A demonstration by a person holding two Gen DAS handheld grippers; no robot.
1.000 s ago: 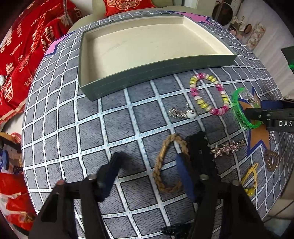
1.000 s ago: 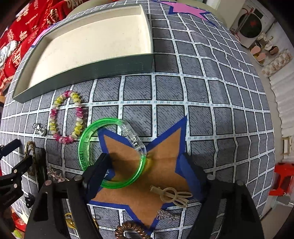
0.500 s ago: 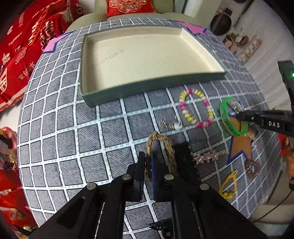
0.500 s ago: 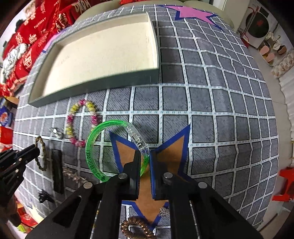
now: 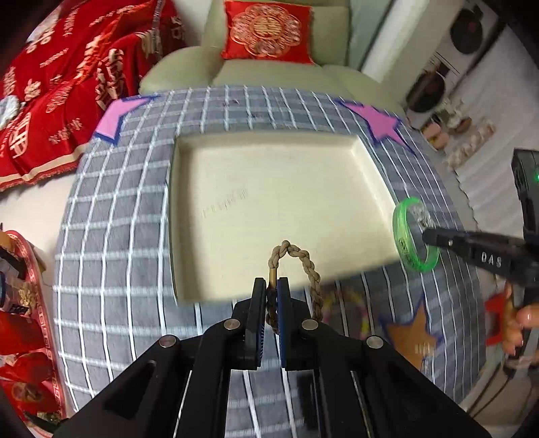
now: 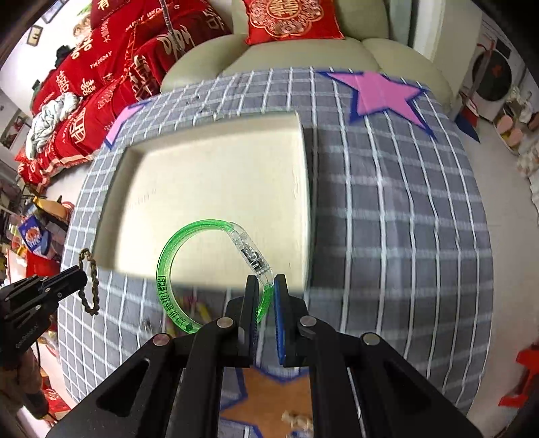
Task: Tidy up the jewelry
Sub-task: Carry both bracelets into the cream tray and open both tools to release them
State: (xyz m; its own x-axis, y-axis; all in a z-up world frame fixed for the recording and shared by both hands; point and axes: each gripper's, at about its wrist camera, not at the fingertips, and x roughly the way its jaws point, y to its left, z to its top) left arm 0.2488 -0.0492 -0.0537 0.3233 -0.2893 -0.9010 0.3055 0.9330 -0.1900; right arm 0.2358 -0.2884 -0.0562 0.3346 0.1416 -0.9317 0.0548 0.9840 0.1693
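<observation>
My left gripper [image 5: 272, 286] is shut on a braided tan rope bracelet [image 5: 311, 269], which hangs lifted over the near wall of the cream-lined tray [image 5: 269, 195]. My right gripper [image 6: 266, 286] is shut on a green translucent bangle [image 6: 165, 269] with a clear clasp, raised above the tray's [image 6: 215, 188] near right corner. In the left wrist view the right gripper [image 5: 425, 236] and the bangle [image 5: 404, 232] show at the right. The right wrist view shows the left gripper [image 6: 82, 276] with the rope bracelet [image 6: 92, 286] at the left.
A grey grid cloth [image 6: 404, 219] covers the round table, with pink stars [image 6: 384, 91] at the back and an orange star [image 5: 412, 337] near me. A blurred bead bracelet [image 5: 350, 303] lies under the held pieces. A sofa with a red cushion [image 5: 269, 32] stands behind.
Both grippers closed, the left on the rope bracelet and the right on the green bangle, then rose off the cloth and moved toward the tray.
</observation>
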